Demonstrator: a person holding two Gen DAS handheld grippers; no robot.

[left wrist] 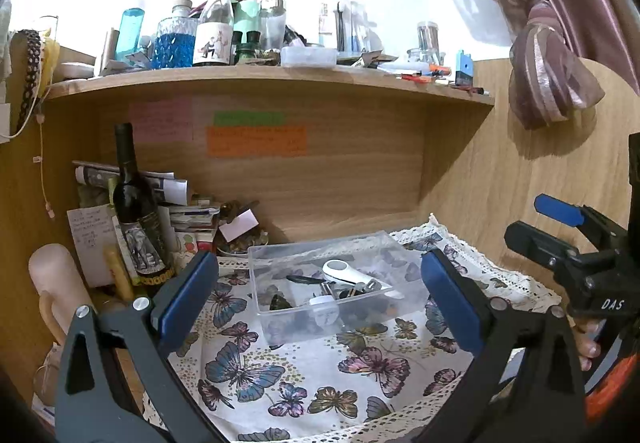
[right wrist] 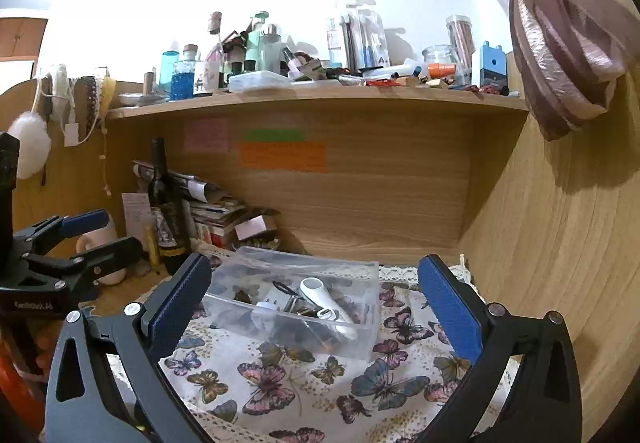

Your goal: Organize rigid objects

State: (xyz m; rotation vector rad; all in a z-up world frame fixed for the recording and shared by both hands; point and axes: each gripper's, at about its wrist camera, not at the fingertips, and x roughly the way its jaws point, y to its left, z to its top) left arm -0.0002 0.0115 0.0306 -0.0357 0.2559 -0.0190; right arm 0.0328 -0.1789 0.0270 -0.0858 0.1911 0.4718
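Right, I have both grippers hanging back from the clear plastic bin (left wrist: pixel 332 283), which I'll use as my landmark. The left gripper (left wrist: pixel 320 295) has its jaws spread wide with nothing between them, and the right gripper (right wrist: pixel 308 307) is spread just as wide and equally empty — neither touches anything. The bin sits on the butterfly cloth (left wrist: pixel 280 371), in front of the wooden back panel (left wrist: pixel 340 171). Inside it lie the small rigid things: a white handled tool (left wrist: pixel 346 273), some dark metal bits and a little white cap, too jumbled to name each one. Left of the bin stands a dark wine bottle (left wrist: pixel 134 203) against a stack of papers.

I judge that the sorting looks largely done or paused — nothing loose shows on the cloth near the bin. The next move calls for finding a stray item or squaring the bin up, so I'd approach low and close on a bin wall, not the contents.
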